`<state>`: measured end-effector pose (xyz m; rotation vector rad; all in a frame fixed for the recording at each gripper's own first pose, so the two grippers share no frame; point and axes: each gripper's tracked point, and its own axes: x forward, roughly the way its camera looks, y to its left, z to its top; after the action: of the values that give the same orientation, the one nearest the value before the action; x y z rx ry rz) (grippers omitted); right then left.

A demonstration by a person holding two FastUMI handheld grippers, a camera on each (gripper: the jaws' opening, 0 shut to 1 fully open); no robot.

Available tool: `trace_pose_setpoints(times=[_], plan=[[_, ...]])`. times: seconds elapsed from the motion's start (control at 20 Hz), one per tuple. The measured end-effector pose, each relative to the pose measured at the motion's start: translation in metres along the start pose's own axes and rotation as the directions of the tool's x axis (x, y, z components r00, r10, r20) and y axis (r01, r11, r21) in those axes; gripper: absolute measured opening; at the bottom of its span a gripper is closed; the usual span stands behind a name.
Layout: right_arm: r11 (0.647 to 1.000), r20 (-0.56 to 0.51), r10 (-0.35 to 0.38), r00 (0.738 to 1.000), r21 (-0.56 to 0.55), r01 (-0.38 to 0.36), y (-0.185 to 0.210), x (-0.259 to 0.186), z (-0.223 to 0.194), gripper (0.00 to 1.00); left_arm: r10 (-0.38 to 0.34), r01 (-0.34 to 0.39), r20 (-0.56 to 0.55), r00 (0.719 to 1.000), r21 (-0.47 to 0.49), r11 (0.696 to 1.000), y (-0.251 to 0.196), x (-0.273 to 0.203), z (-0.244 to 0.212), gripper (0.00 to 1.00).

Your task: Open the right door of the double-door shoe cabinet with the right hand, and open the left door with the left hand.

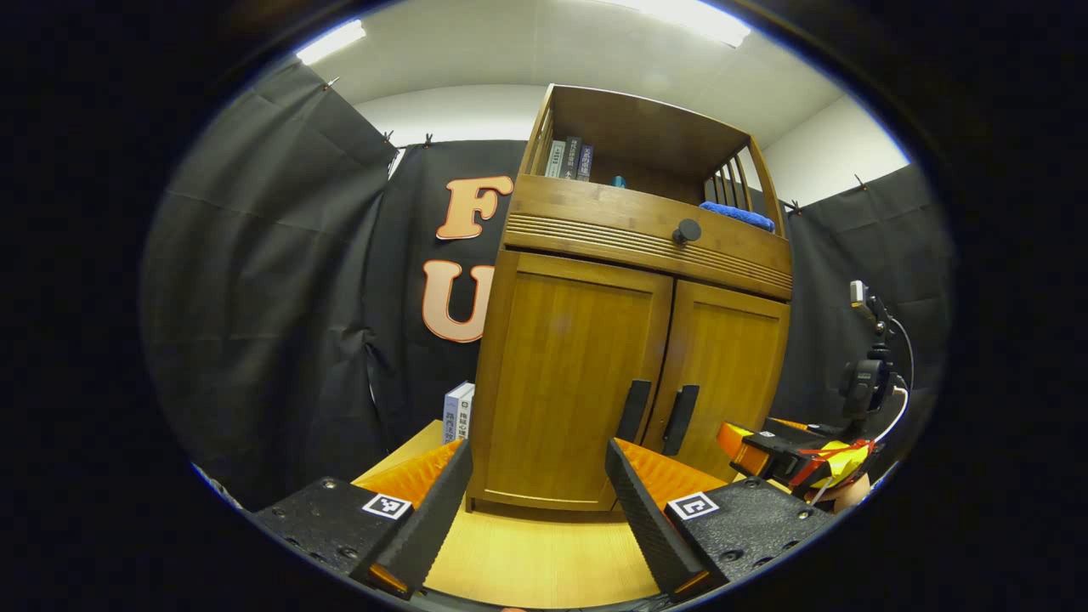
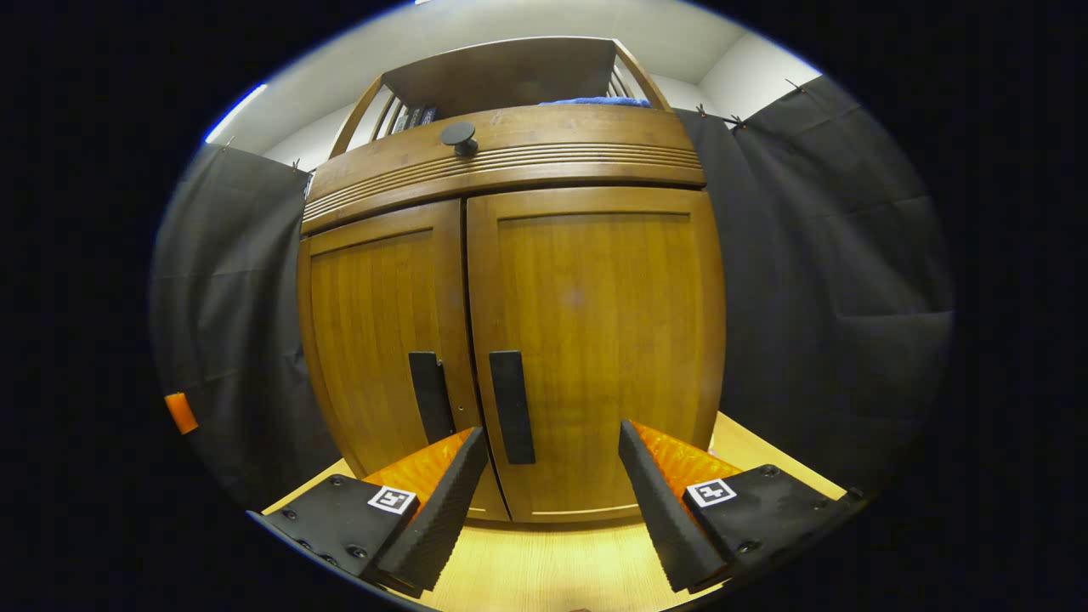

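Observation:
The wooden shoe cabinet (image 1: pixel 586 357) stands on a light wooden table with both doors closed. In the left gripper view its left door (image 1: pixel 561 382) carries a dark vertical handle (image 1: pixel 635 410), and the right door's handle (image 1: pixel 681 419) sits beside it. My left gripper (image 1: pixel 540 463) is open, a short way in front of the left door and touching nothing. In the right gripper view the right door (image 2: pixel 603 340) and its handle (image 2: pixel 512 406) are close ahead, with the left handle (image 2: pixel 427 395) beside it. My right gripper (image 2: pixel 552 450) is open, just right of and below the right handle. The right gripper (image 1: pixel 790 459) also shows low beside the cabinet.
A drawer with a round dark knob (image 1: pixel 686 230) runs above the doors. The open shelf on top holds books (image 1: pixel 569 159) and a blue cloth (image 1: pixel 738 215). Two books (image 1: pixel 459 410) stand left of the cabinet. A camera on a stand (image 1: pixel 867 374) is at the right.

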<state>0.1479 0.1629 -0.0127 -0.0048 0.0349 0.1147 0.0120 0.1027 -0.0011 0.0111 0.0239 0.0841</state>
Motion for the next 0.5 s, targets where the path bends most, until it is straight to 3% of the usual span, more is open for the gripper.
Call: trace_pose_setpoints(times=[0.15, 0.5], plan=[[1.000, -0.013, 0.005, 1.000, 0.000, -0.005, 0.010, 0.018, -0.005, 1.00, 0.013, -0.012, -0.003, 1.000, 0.010, 1.000, 0.013, 0.005, 0.000, 0.98], [1.000, -0.029, -0.004, 1.000, 0.000, 0.004, 0.017, 0.065, -0.010, 1.00, 0.056, -0.056, -0.008, 0.998, 0.000, 0.998, 0.041, 0.011, 0.001, 0.92]])
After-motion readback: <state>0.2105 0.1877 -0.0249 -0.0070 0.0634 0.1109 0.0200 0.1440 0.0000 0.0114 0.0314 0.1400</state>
